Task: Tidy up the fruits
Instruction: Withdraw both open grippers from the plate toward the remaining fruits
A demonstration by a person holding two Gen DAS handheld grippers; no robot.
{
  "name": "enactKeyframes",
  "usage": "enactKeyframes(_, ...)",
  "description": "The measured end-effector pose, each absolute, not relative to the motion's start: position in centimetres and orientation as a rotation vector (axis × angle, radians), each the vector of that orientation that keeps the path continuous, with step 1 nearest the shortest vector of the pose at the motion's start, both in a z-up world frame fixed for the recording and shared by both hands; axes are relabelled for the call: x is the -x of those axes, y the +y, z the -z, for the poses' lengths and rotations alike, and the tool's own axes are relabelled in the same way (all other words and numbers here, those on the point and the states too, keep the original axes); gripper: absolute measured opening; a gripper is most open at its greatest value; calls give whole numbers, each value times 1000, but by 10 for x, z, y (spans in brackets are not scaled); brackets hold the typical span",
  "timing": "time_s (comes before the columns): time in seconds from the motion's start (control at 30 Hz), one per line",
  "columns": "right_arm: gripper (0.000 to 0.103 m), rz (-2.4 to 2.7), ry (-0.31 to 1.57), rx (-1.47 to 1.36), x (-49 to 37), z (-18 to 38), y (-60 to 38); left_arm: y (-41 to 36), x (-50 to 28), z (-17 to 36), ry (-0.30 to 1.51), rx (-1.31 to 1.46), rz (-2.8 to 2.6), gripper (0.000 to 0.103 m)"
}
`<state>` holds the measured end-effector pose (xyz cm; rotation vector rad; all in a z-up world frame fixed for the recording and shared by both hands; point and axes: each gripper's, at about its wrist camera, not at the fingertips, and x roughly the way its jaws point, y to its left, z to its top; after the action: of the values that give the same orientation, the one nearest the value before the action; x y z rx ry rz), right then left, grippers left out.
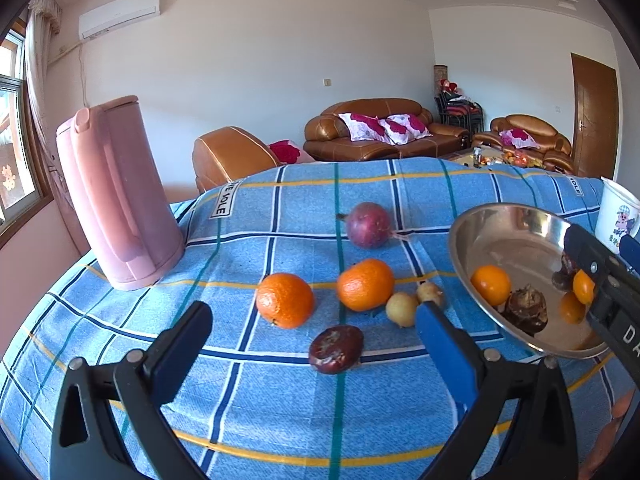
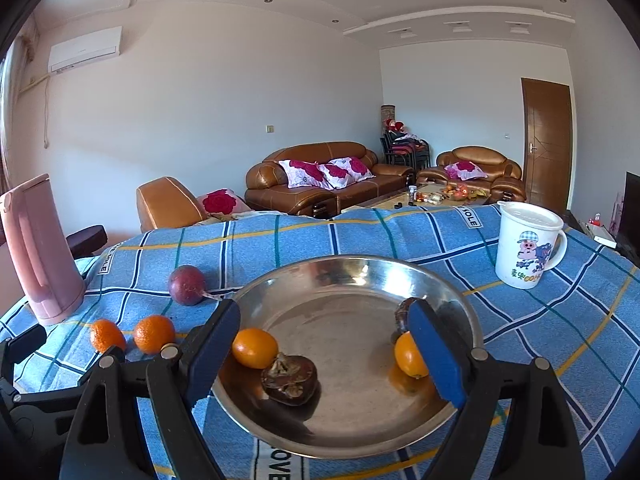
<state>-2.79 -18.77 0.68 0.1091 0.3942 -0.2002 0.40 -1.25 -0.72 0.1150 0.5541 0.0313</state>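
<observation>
A steel bowl (image 2: 344, 276) sits on the blue checked cloth and holds a small orange fruit (image 2: 255, 348), a brown chestnut-like fruit (image 2: 290, 378), another small orange fruit (image 2: 408, 354) and a dark fruit (image 2: 401, 315). My right gripper (image 2: 324, 316) is open and empty over the bowl. My left gripper (image 1: 314, 316) is open and empty above a dark brown fruit (image 1: 336, 349). Beyond it lie two oranges (image 1: 285, 300) (image 1: 365, 285), two small yellow fruits (image 1: 402, 308) and a purple passion fruit (image 1: 368, 225). The bowl (image 1: 496, 224) shows at the right.
A pink kettle (image 1: 116, 196) stands at the table's left. A white cartoon mug (image 2: 526, 244) stands at the right behind the bowl. Brown sofas (image 2: 320, 176) stand beyond the table's far edge.
</observation>
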Motion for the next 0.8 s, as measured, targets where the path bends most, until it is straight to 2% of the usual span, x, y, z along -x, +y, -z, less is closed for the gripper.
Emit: enactKeyframes(0.8,87,15,499,-86,-1,3,-104,113,-42,19,657,-55,-220,103)
